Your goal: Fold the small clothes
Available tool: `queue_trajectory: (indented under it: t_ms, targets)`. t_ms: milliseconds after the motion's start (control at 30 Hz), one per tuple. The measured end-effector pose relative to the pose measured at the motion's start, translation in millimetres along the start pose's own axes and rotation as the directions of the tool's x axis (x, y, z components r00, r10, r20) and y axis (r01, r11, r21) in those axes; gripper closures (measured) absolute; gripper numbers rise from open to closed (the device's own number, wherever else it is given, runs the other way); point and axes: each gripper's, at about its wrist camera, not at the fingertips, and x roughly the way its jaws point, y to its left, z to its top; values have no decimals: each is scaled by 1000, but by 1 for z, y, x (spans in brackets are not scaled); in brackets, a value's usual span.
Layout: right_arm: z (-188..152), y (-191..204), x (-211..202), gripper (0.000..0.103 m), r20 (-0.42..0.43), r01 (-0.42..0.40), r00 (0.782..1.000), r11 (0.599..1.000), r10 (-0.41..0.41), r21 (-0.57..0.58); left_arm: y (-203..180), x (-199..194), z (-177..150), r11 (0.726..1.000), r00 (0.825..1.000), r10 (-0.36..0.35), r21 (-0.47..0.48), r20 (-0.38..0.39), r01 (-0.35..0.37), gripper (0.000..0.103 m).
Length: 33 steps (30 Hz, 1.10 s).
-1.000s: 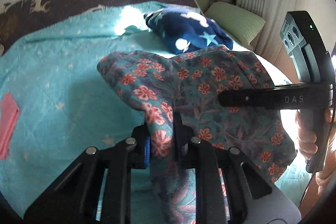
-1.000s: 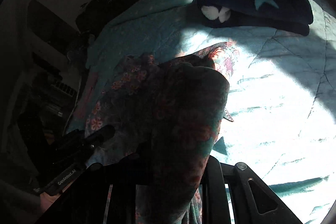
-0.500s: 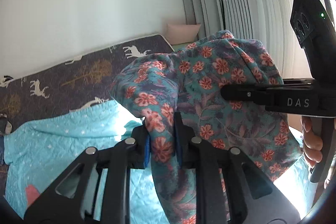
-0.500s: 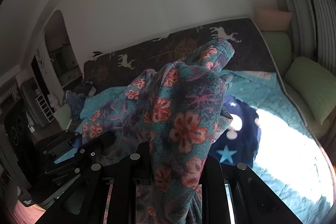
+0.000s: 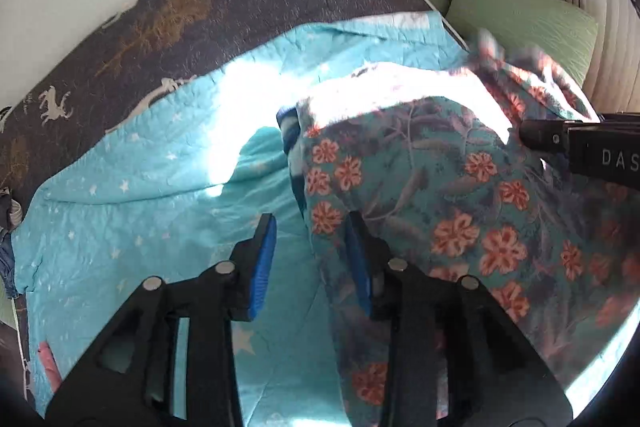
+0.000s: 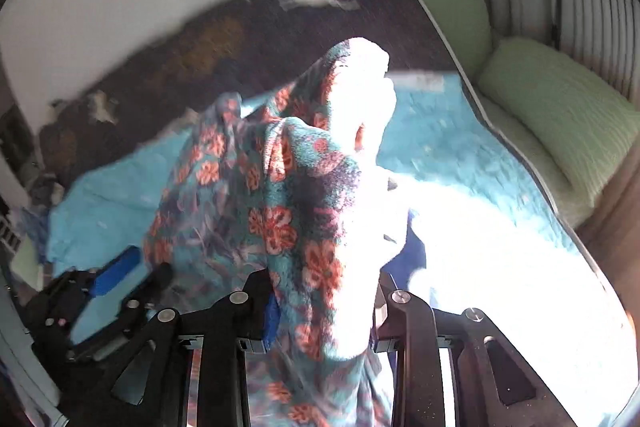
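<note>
The step in hand is judged to be the laying-down or re-gripping stage of a fold: one edge of the floral garment [image 5: 460,211] appears released while the other is held. The next move is judged to call for the left gripper [image 5: 312,239] to be brought back onto a free edge or corner of the cloth, so that the piece can be spread flat on the turquoise quilt [image 5: 152,195] and a clean crease made.

Starting at the left, the left gripper is seen with its jaws spread wide and nothing between them; the blue pads [image 5: 262,259] are bare, and only quilt shows through the gap. The garment lies just to the right of this gripper, its folded edge draped against the right-hand finger and running ahead and rightward. Past its far edge a sliver of a dark blue item [image 5: 289,131] shows.

Further right, the right gripper [image 6: 320,311] is seen with a thick bunch of the same garment [image 6: 276,223] passing between its fingers and rising directly ahead of the lens. It looks clamped on the cloth, though glare and motion blur wash out the right side, so the contact there cannot be confirmed. To the right of this gripper, green pillows [image 6: 560,95] lie at the edge of the bed.
</note>
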Motion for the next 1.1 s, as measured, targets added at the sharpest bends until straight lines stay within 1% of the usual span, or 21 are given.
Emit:
queue_trajectory:
  t_ms: [33, 67, 100, 133, 200, 233, 267, 300, 367, 400, 433, 467, 567, 633, 667, 700, 800, 867, 967, 1033, 1100]
  targets:
    - [-7, -4, 7, 63, 38, -17, 999, 1000, 16, 10, 4, -4, -5, 999, 1000, -4, -34, 22, 4, 61]
    - [-10, -7, 6, 60, 78, -27, 997, 999, 24, 29, 9, -6, -5, 998, 999, -27, -60, 17, 28, 61]
    - [-13, -9, 2, 56, 97, -18, 995, 999, 14, 40, 13, -9, -5, 997, 999, -41, -69, 11, 41, 58]
    - [-15, -4, -3, 52, 106, 1, 994, 999, -4, 33, 16, -12, -3, 997, 999, -40, -71, 4, 40, 51]
    - [-16, 2, -25, 52, 135, 55, 989, 998, -53, -7, 26, -24, -1, 996, 999, -35, -79, -3, 35, 43]
    - [-18, 3, -40, 52, 167, 105, 981, 994, -100, -26, 29, -27, -2, 995, 999, -42, -89, -3, 42, 43]
    - [-21, 3, -56, 52, 204, 155, 968, 987, -143, -46, 36, -38, -3, 993, 999, -53, -104, 1, 53, 43]
    - [-24, 5, -74, 52, 244, 186, 956, 980, -164, -71, 37, -46, -1, 991, 998, -64, -119, 6, 64, 43]
    - [-31, 10, -107, 50, 313, 202, 937, 972, -156, -120, 47, -74, -4, 983, 994, -99, -150, 37, 103, 41]
    - [-42, 15, -126, 49, 341, 205, 928, 969, -149, -135, 51, -91, -8, 980, 992, -111, -163, 54, 118, 38]
    - [-46, 27, -139, 44, 365, 208, 920, 967, -141, -149, 51, -107, -15, 977, 991, -117, -171, 69, 128, 34]
    - [-54, 41, -155, 40, 383, 207, 914, 965, -132, -162, 55, -127, -21, 975, 989, -120, -178, 87, 134, 33]
    - [-82, 57, -200, 37, 411, 176, 908, 966, -85, -188, 69, -181, -39, 972, 985, -120, -185, 125, 142, 29]
    - [-94, 73, -222, 35, 407, 131, 912, 973, -43, -192, 79, -215, -52, 972, 983, -109, -192, 147, 137, 24]
    - [-107, 78, -240, 34, 405, 104, 914, 976, -18, -191, 84, -233, -61, 972, 983, -97, -198, 155, 127, 23]
    - [-115, 91, -250, 33, 401, 78, 916, 979, 5, -190, 90, -248, -70, 971, 983, -88, -206, 160, 121, 22]
    - [-152, 112, -287, 30, 394, 15, 917, 981, 64, -192, 108, -289, -99, 964, 985, -72, -244, 154, 108, 21]
    - [-174, 119, -311, 29, 392, -31, 913, 980, 109, -199, 117, -313, -117, 962, 986, -47, -260, 162, 88, 21]
    - [-202, 132, -341, 28, 396, -88, 903, 973, 168, -213, 126, -343, -139, 969, 984, 12, -244, 175, 32, 21]
    - [-218, 140, -356, 26, 407, -91, 896, 970, 177, -224, 130, -361, -154, 971, 983, 39, -240, 177, 5, 21]
    - [-234, 150, -373, 23, 414, -85, 893, 969, 177, -230, 131, -372, -167, 972, 984, 51, -235, 170, -10, 21]
